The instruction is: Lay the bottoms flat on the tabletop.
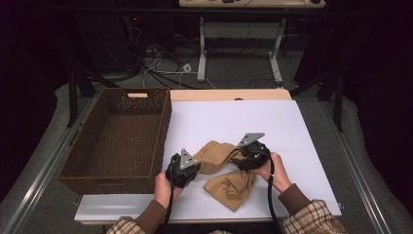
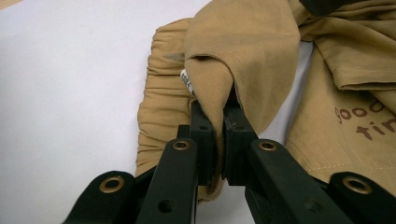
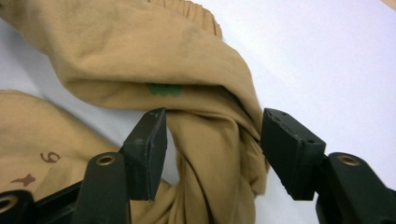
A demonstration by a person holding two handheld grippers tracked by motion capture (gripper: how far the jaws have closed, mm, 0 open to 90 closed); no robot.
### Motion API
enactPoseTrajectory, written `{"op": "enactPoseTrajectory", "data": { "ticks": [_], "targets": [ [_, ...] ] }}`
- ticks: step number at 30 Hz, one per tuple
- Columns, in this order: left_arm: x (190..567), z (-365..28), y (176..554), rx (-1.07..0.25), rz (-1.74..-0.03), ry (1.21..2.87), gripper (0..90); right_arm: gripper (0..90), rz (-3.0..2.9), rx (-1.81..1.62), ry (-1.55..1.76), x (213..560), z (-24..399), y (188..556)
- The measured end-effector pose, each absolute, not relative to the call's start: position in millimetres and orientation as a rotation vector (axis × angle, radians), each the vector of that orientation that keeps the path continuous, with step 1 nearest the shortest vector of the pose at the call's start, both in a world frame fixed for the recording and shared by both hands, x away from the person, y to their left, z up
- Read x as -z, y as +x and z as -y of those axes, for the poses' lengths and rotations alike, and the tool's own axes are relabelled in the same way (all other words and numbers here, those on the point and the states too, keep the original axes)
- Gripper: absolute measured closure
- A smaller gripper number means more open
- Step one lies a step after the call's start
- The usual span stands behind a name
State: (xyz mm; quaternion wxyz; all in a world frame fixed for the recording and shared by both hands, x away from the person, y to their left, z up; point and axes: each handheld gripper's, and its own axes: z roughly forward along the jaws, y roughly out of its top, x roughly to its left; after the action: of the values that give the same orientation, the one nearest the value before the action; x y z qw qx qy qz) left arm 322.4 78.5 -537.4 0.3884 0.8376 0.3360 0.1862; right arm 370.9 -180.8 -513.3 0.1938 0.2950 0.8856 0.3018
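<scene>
Garment: a tan cloth garment (image 1: pixel 225 168) lies crumpled on the near half of the white table top (image 1: pixel 272 122), between the two grippers. In the high view one part bunches up between the hands and another part spreads flat toward the table's near edge.
Details of the cloth: the left gripper view shows a gathered elastic edge and brown printed letters on the tan cloth garment (image 2: pixel 261 56); the right gripper view shows a small green mark and more brown print on it (image 3: pixel 140 51).
Left gripper: the left gripper (image 2: pixel 218 122) has its jaws nearly together, pinching a fold of the cloth between the pads, with a small white label just beside the pinch. In the high view the left gripper (image 1: pixel 184 168) sits at the garment's left end, close to the basket.
Right gripper: the right gripper (image 3: pixel 212 140) has its jaws standing apart, a twisted rope of the cloth running between them; the pads do not press on it. In the high view the right gripper (image 1: pixel 251 153) sits at the garment's right end.
Hands: each gripper is held by a hand in a brown cuff and plaid sleeve, coming in from the near edge.
Surroundings: a dark brown woven basket (image 1: pixel 104 175) stands to the left of the table top, touching its edge. Cables and a white table frame lie on the floor beyond.
</scene>
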Motion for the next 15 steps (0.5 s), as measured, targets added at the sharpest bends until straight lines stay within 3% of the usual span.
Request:
{"op": "enactPoseTrajectory", "data": {
  "ticks": [11,15],
  "targets": [
    [542,-76,327,-0.462,-0.867,2.142,81.3,41.4,-2.461,-0.794,0.778,518,165,383],
    [542,-77,328,-0.450,-0.864,2.149,78.3,63.8,-2.473,-0.859,0.806,522,168,385]
  ]
}}
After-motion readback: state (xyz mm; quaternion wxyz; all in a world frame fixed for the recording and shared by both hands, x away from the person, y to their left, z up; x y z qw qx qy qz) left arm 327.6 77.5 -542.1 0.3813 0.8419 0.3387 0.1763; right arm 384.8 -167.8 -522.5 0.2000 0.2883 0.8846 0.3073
